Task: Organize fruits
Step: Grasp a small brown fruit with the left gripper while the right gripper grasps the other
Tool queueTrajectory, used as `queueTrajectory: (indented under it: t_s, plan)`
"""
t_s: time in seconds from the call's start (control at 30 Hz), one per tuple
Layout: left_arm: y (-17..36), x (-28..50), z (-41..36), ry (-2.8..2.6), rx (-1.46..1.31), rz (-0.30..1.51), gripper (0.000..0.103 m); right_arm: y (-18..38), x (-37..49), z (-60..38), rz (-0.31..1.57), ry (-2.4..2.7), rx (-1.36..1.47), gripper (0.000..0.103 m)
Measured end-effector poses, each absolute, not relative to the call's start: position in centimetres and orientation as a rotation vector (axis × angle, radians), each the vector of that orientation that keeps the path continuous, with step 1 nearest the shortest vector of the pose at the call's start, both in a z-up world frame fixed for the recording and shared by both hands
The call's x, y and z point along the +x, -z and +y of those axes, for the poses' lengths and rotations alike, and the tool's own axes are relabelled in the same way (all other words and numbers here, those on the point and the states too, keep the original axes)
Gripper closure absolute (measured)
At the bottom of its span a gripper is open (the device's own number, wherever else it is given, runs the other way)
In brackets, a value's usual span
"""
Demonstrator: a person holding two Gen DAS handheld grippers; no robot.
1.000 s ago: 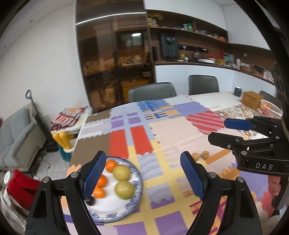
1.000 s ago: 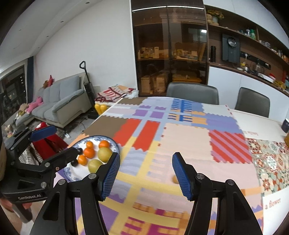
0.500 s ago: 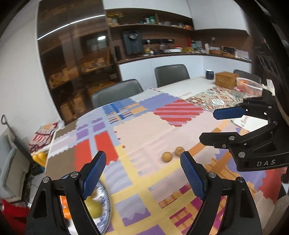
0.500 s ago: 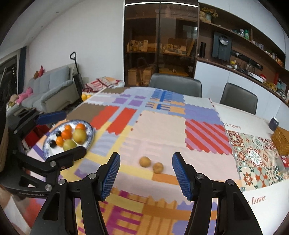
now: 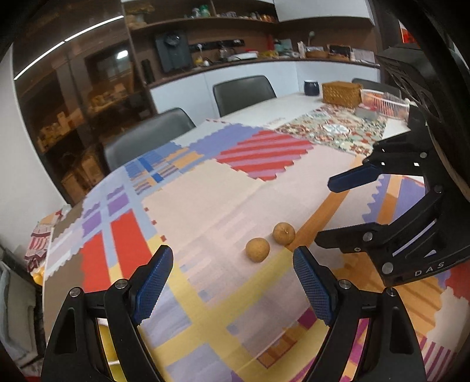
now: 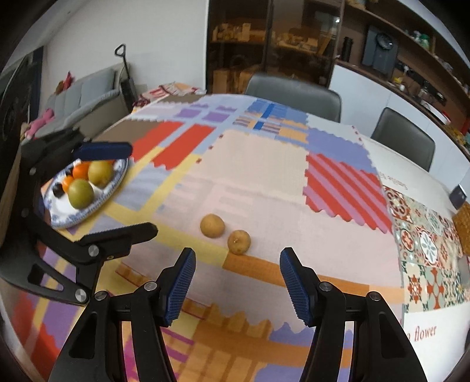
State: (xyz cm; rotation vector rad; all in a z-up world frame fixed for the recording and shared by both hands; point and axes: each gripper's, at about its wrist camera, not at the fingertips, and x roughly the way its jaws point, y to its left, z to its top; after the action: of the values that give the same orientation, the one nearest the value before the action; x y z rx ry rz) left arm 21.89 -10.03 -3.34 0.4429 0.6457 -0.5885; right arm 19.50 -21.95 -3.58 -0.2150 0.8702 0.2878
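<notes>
I am working at a dining table (image 6: pixel 390 164) in what looks like a home's open living and dining room. A patchwork cloth (image 6: pixel 258 176) covers the table, with grey chairs (image 6: pixel 293 91) drawn up along its far side. Behind them stand a glass-fronted cabinet (image 6: pixel 264 38) and a counter (image 5: pixel 264 63) under crowded shelves (image 5: pixel 205 17). A grey sofa (image 6: pixel 79 97) sits by the wall, slightly blurred.

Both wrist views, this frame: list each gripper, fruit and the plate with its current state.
Left gripper: open, empty, above the cloth.
Right gripper: open, empty.
Two brown fruits: loose on the tablecloth, side by side, ungripped.
Plate: holds pears, oranges and a dark fruit.
</notes>
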Motion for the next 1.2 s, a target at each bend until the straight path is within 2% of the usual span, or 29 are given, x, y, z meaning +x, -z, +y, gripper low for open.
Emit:
queueTrajectory:
  t_s: [0.13,0.2,0.43,0.5,0.63,0.83,0.97,1.07,1.2]
  plan:
    - [4.9,23.6,-10.9,0.615,0.458,0.69,0.02,4.9,20.8,-21.9,0.887,-0.323,-0.253,0.043]
    - [5.4,24.2,-11.1,0.628,0.459,0.707,0.022,5.5,21.5,-22.0,0.897,-0.339,-0.257,0.048]
    - [7.4,26.0,-12.1,0.674,0.492,0.777,0.039,7.7,23.7,-22.3,0.944,-0.386,-0.264,0.051]
    - [7.8,26.3,-12.2,0.688,0.491,0.796,0.042,8.2,24.1,-22.4,0.953,-0.399,-0.263,0.055]
    - [8.1,26.6,-12.4,0.71,0.473,0.816,0.048,8.8,24.7,-22.4,0.964,-0.424,-0.242,0.057]
    - [8.6,27.1,-12.6,0.728,0.456,0.849,0.051,9.1,25.4,-22.2,0.961,-0.45,-0.231,0.064]
    - [8.8,27.5,-13.0,0.738,0.436,0.871,0.052,9.5,26.0,-22.6,0.982,-0.467,-0.202,0.074]
    - [8.9,27.8,-13.6,0.743,0.432,0.88,0.055,9.5,25.8,-23.1,0.983,-0.46,-0.175,0.075]
    - [9.5,28.3,-14.2,0.736,0.411,0.931,0.069,9.2,25.3,-24.3,0.97,-0.408,-0.13,0.075]
